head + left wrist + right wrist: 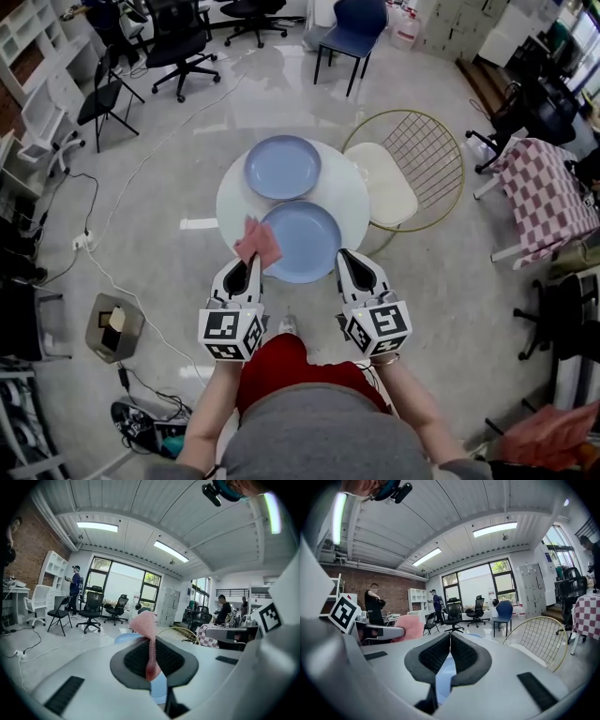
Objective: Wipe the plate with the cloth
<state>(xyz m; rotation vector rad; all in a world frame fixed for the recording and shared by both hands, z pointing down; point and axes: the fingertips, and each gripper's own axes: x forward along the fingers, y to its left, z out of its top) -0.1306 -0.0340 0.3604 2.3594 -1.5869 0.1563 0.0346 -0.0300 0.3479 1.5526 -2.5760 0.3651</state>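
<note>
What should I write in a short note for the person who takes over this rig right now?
Left gripper: shut on the pink cloth, which is at the left rim of the near blue plate.
Right gripper: shut, empty, by that plate's right rim.
The far blue plate sits behind it on the round white table.
Done: cloth is gripped and at the plate.
Left: wipe the near blue plate; the pictures do not show whether any wiping is done.

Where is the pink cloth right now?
In the head view, the pink cloth is pinched in the left tool, at the left rim of the nearer blue plate.
</note>
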